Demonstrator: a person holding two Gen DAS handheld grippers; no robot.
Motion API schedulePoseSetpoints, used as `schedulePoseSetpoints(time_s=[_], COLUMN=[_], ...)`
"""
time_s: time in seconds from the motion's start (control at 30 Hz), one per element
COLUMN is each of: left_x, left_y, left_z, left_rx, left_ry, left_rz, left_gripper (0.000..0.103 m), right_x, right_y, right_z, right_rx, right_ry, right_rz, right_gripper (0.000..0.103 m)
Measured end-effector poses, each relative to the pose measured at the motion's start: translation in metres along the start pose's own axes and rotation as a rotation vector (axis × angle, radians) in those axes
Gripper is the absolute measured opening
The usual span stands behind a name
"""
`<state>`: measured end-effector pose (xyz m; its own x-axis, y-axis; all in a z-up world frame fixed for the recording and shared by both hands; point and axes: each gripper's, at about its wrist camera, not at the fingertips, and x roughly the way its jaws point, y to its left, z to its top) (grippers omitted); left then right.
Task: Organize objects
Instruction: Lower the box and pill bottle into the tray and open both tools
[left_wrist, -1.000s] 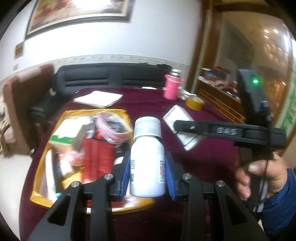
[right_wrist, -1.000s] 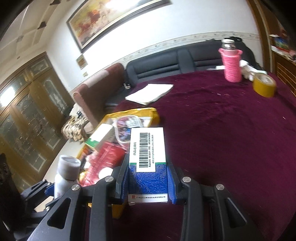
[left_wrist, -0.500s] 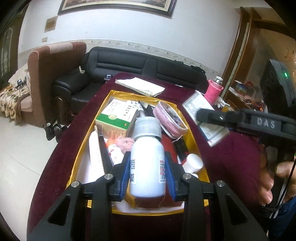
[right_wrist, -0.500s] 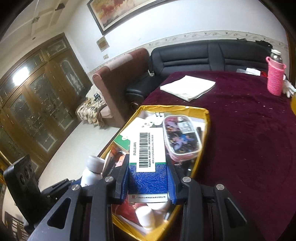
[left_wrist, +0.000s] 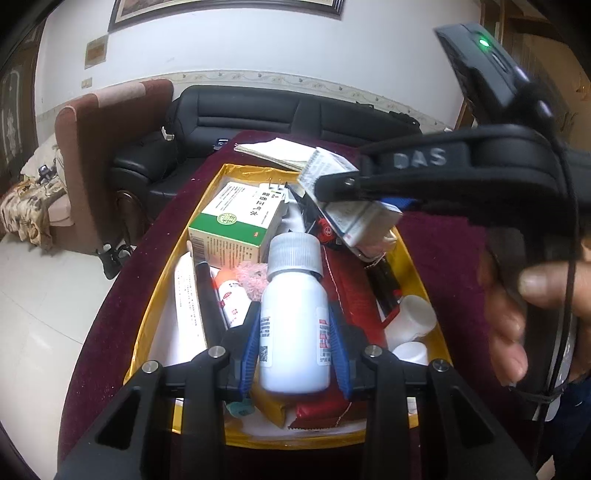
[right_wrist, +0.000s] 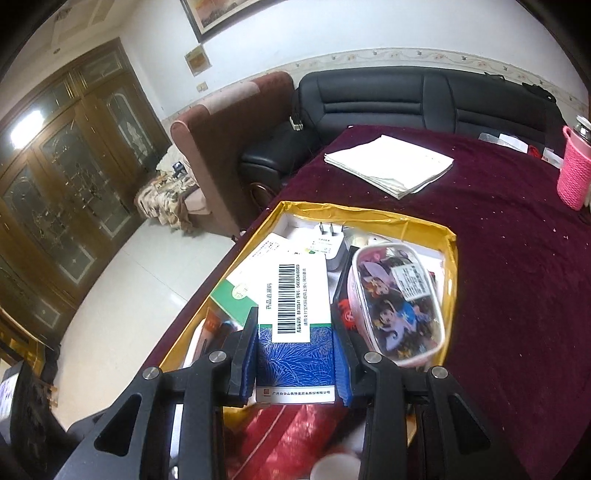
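Your left gripper (left_wrist: 295, 343) clamped on the white bottle (left_wrist: 294, 325), upright over the yellow tray (left_wrist: 147, 314), your right gripper (right_wrist: 295, 354) pinching the blue medicine box (right_wrist: 295, 332) above that tray, green-and-white box (left_wrist: 236, 225) farther in, folded papers (right_wrist: 388, 166) beyond on the maroon tablecloth (right_wrist: 498, 277).

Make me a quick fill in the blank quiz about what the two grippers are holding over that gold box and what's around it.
1. The left gripper is clamped on a white ____ with a grey cap.
2. The right gripper holds a blue carton whose white label carries a printed ____.
3. Both items hang above the gold box, which sits on a ____ tablecloth.
4. Beyond the box lies a folded white ____ on the cloth.

Missing words: bottle; barcode; maroon; paper
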<state>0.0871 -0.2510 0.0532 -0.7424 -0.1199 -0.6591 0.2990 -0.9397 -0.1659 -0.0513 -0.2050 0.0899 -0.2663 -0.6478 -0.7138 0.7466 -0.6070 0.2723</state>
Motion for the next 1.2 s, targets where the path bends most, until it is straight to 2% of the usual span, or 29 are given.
schedulePoseSetpoints(time_s=[0.37, 0.67, 0.93, 1.2], left_x=[0.005, 0.003, 0.006, 0.011], left_y=[-0.002, -0.004, -0.007, -0.003], left_z=[0.002, 0.004, 0.005, 0.004], left_rx=[0.019, 0.035, 0.04, 0.035], left_ry=[0.007, 0.013, 0.016, 0.029], left_rz=[0.012, 0.041, 0.019, 0.012], left_gripper=[0.034, 0.034, 0.034, 0.034], right_x=[0.021, 0.021, 0.019, 0.034], right_y=[0.004, 0.0, -0.006, -0.004], right_z=[0.007, 0.01, 0.013, 0.017], right_rx=[-0.029, -0.008, 0.01, 0.016], right_ry=[0.026, 0.024, 0.02, 0.042], right_rz=[-0.044, -0.034, -0.054, -0.057], right_gripper=[0.038, 0.038, 0.038, 0.038])
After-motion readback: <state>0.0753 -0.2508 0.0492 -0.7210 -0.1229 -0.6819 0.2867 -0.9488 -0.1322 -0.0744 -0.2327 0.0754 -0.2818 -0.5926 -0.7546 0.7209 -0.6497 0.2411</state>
